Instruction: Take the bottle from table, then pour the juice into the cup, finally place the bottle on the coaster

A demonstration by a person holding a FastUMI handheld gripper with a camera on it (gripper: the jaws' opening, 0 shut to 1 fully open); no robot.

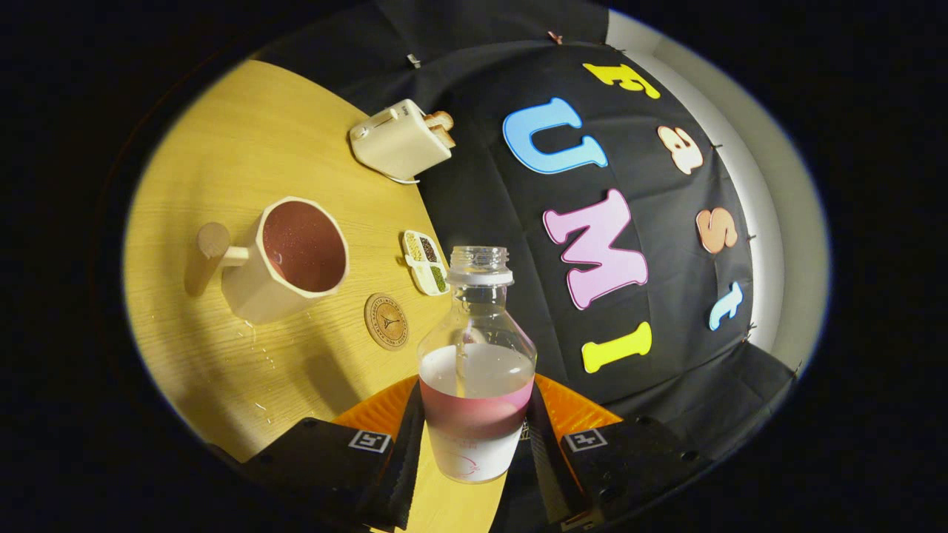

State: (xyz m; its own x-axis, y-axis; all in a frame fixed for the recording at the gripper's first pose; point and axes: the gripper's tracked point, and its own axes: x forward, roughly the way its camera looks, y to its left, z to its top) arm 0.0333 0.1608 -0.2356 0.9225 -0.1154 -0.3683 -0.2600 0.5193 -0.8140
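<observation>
The bottle (476, 355) is clamped between the tongs (474, 444), juice is seen in the cup (290, 257), and placing on the coaster (386, 320) is judged left.

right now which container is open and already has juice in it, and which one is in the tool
Both are open: the cup on the table holds reddish juice, and the capless bottle, still part full, is clamped between the tool's fingers.
</observation>
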